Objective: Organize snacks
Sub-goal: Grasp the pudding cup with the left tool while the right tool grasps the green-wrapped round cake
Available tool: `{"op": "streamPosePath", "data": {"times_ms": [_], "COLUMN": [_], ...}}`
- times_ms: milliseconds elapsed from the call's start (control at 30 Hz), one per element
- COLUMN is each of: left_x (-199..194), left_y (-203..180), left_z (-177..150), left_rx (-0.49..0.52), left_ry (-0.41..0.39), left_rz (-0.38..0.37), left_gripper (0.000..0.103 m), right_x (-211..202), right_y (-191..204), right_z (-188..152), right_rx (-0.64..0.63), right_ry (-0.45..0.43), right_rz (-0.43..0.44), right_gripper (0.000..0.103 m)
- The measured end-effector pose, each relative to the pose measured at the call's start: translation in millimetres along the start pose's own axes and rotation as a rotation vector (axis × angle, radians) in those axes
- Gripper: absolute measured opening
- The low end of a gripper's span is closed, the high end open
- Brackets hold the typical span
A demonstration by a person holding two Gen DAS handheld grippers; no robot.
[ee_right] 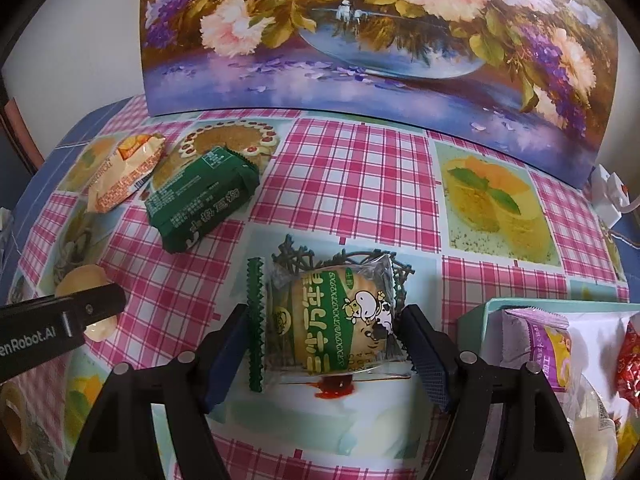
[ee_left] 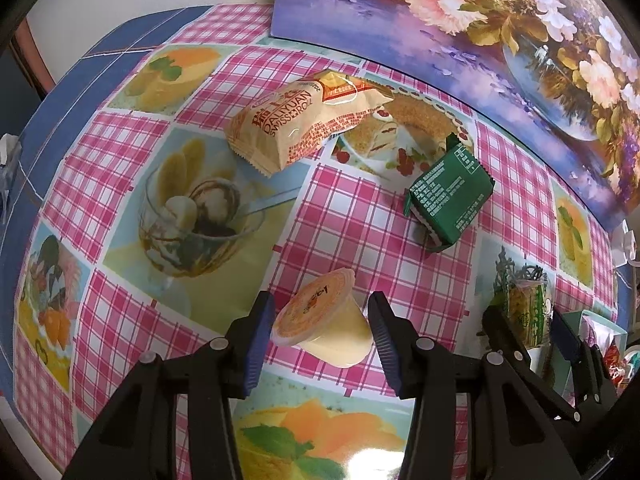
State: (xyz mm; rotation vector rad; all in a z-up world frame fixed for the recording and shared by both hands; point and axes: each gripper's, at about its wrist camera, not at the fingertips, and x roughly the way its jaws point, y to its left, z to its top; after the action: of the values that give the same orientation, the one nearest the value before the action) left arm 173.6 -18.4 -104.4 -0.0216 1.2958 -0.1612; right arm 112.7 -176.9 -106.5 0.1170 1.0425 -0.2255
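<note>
In the left wrist view my left gripper [ee_left: 320,332] is open, its fingers on either side of a tipped yellow pudding cup [ee_left: 320,322] with an orange lid, lying on the table. A beige Swiss roll pack [ee_left: 298,120] and a green snack pack [ee_left: 450,194] lie further back. In the right wrist view my right gripper [ee_right: 326,344] has its pads against both sides of a clear biscuit pack with green print and a cow [ee_right: 336,320]; it looks gripped. The pudding cup [ee_right: 86,284], Swiss roll pack [ee_right: 120,168] and green pack [ee_right: 200,196] show at left.
A teal box [ee_right: 520,304] at the right holds several snack packs. A floral picture board [ee_right: 380,40] stands along the back edge of the checked tablecloth [ee_right: 360,172]. A white plug [ee_right: 610,196] sits at the far right. A tape roll [ee_right: 12,420] lies at lower left.
</note>
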Motion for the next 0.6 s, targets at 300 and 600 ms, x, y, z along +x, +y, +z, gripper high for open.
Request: {"op": "streamPosePath", "data": {"times_ms": [300,600], "left_x": [-2.8,-8.7], "left_y": [1.3,-3.3], "left_z": [-1.6,2.6], "left_rx": [0.005,0.007], "left_ry": [-0.004,-0.021], "left_rz": [-0.01,-0.015], "left_gripper": [0.049,0.049], "right_x": [-3.3,-6.3], "right_y": [-6.2,-8.6], "right_z": [2.2,2.8], "right_rx": [0.032,0.051], "right_ry": [-0.01,-0.015], "right_rz": [0.012,0.031], "right_gripper": [0.067,0.06]}}
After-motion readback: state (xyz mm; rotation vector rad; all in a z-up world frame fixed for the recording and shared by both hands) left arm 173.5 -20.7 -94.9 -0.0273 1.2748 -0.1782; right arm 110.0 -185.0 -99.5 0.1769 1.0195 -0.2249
